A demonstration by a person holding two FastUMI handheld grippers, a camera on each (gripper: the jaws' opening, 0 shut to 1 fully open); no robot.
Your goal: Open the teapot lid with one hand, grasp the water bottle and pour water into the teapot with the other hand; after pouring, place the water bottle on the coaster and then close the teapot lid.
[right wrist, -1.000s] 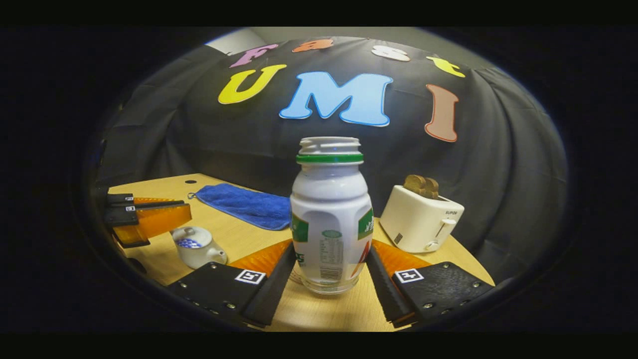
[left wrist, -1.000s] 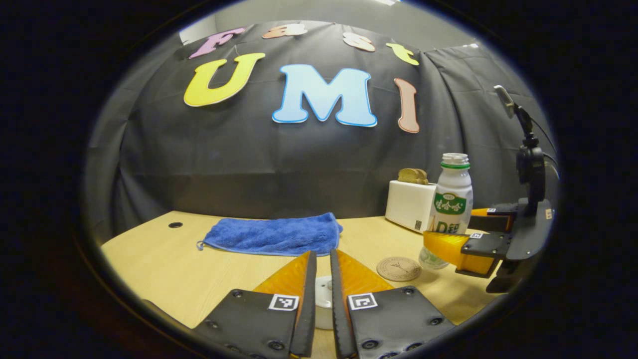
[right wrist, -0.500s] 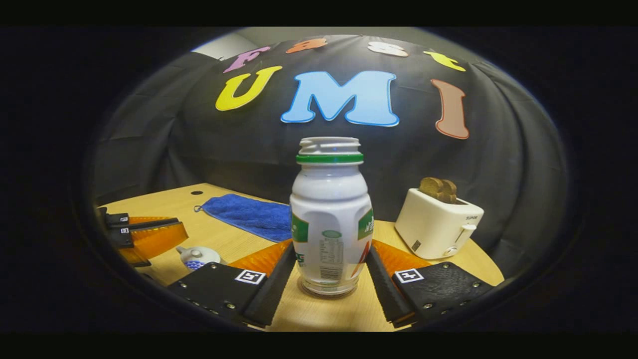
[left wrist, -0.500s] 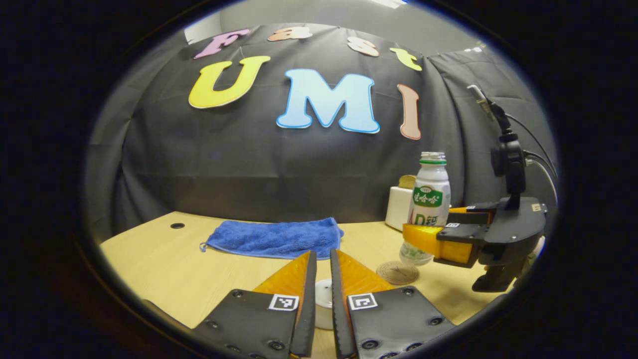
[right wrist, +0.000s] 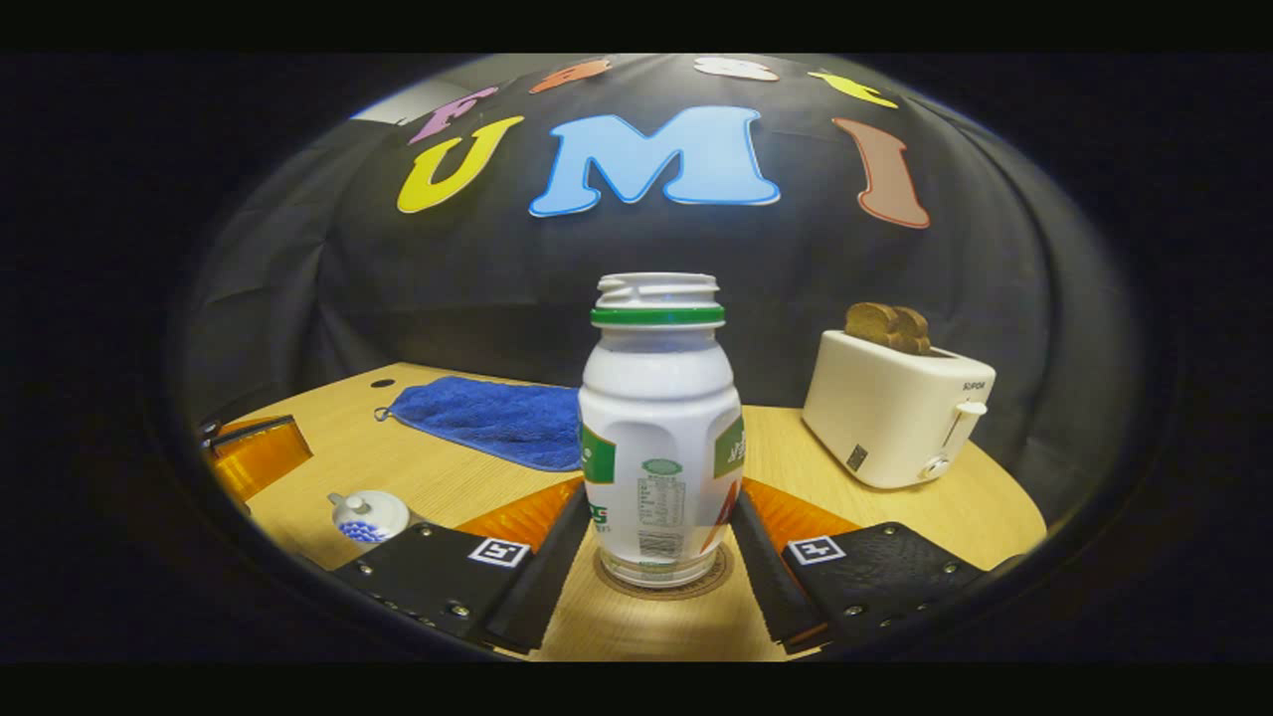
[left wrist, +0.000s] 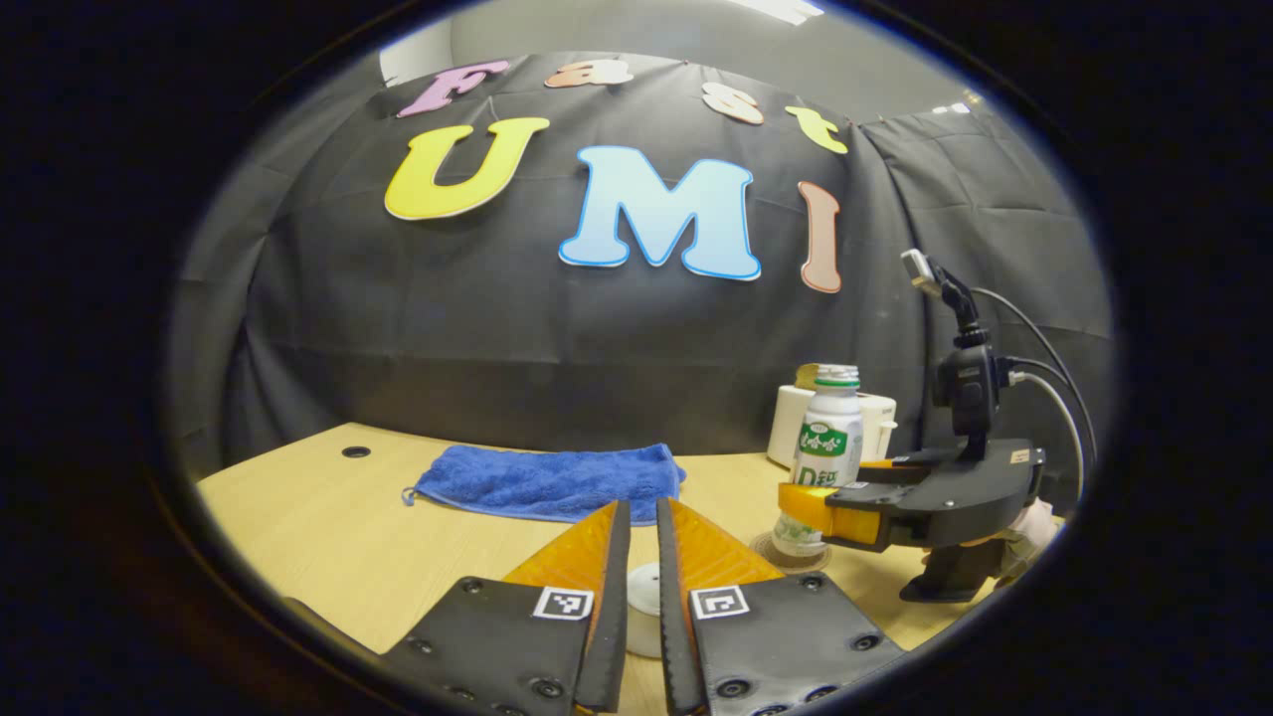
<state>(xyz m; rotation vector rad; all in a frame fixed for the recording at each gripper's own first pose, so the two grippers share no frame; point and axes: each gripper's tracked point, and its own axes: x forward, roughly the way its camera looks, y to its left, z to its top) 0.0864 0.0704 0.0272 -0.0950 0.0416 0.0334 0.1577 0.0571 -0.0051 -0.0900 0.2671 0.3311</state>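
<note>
A: Two grips are in effect. The right gripper (right wrist: 656,517) has both fingers pressed on the lower body of the bottle (right wrist: 660,428), which stands upright over the coaster (right wrist: 664,585); whether its base is seated or just above cannot be told.

B: Handling properties of the bottle?

A: Judged a thin plastic shell, light, uncapped. It likely flexes under a hard squeeze, so hold below the waist, as now, and keep it vertical.

B: And the left gripper (left wrist: 636,597)?

A: Its fingers are nearly closed, with the white lid (left wrist: 644,619) between them. Contact by both fingers cannot be confirmed.

B: Lid properties?

A: Probably ceramic: stiff, smooth, breakable. Grip by its knob; lower it, do not drop it.

B: Location of the teapot (right wrist: 368,516)?

A: On the table (right wrist: 477,477), left of the bottle in the right gripper view, near the left gripper.
</note>
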